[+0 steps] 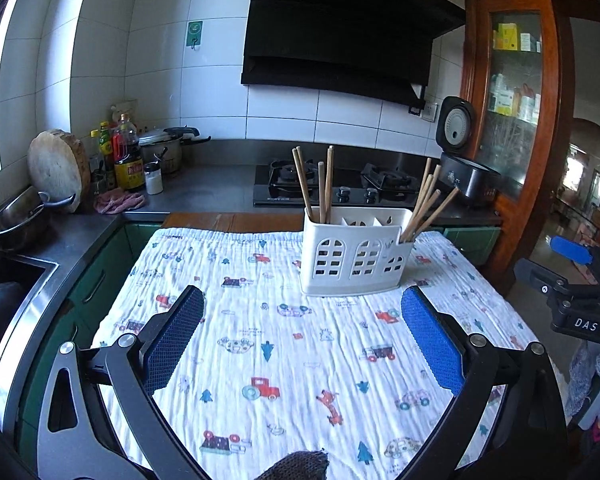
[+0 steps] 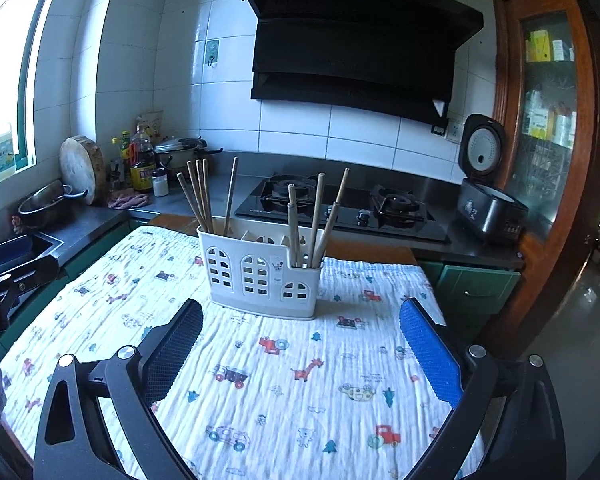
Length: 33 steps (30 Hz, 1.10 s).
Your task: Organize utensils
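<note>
1. White utensil holder (image 1: 356,256) upright on the patterned cloth (image 1: 260,360) covering the tabletop, toward the far edge, centre-right in the left wrist view.
2. Wooden chopsticks all standing in the holder: one bunch in the left end compartment (image 1: 320,188), another fanned out in the lower right end compartment (image 1: 426,208). Middle compartments look free of sticks; anything else in them not readable.
3. Nothing loose seen on the cloth in either view.
4. Left hand-held gripper (image 1: 302,332) spread wide, nothing between the blue pads, low over the near part of the cloth, well short of the holder.
5. Right hand-held gripper (image 2: 300,340) likewise wide open, holding nothing, aimed at the holder (image 2: 260,272) from nearer in.
6. Same two bunches from the right wrist view: left (image 2: 198,200), right (image 2: 316,220).
7. Step in hand: not settled. Fits either sticks split across two compartments awaiting gathering into one, or sorting already finished with both grippers backed off.
8. If any move remains: narrow pinch on a single thin stick near its top, straight lift clear of the rim, care not to tip the light holder or drag neighbouring sticks.
</note>
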Each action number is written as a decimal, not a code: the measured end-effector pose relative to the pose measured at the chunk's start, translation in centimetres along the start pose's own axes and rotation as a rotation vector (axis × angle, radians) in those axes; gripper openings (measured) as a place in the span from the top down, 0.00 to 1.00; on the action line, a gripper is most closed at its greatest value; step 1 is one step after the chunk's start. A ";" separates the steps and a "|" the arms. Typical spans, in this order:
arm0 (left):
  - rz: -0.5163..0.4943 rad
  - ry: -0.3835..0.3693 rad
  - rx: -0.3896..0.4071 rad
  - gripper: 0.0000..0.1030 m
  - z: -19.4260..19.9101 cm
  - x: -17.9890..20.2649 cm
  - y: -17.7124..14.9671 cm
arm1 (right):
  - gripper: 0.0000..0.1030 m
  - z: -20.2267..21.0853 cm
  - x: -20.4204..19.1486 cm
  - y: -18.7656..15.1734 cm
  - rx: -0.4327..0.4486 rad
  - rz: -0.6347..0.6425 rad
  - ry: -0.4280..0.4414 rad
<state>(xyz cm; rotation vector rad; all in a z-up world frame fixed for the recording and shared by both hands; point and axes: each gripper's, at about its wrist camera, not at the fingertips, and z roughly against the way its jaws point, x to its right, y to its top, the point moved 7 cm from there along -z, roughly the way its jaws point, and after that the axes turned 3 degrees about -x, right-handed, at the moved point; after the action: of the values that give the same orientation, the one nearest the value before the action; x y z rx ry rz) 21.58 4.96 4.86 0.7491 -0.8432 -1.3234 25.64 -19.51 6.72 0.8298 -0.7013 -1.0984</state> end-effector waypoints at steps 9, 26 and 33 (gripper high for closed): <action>-0.018 0.026 -0.007 0.05 1.1 0.4 -2.4 | 0.07 1.3 -1.0 -2.5 -0.011 -0.032 0.028; -0.038 0.014 -0.014 0.05 2.2 1.1 -4.0 | 0.07 2.0 -0.6 -4.8 -0.040 -0.081 0.027; -0.030 0.017 -0.023 0.05 2.3 0.9 -4.4 | 0.07 2.2 -1.0 -4.9 -0.038 -0.071 0.026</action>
<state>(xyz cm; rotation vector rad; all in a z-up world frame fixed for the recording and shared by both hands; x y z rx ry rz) 17.41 3.60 2.31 0.7569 -0.8051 -1.3497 21.20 -20.16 3.65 0.8400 -0.6315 -1.1594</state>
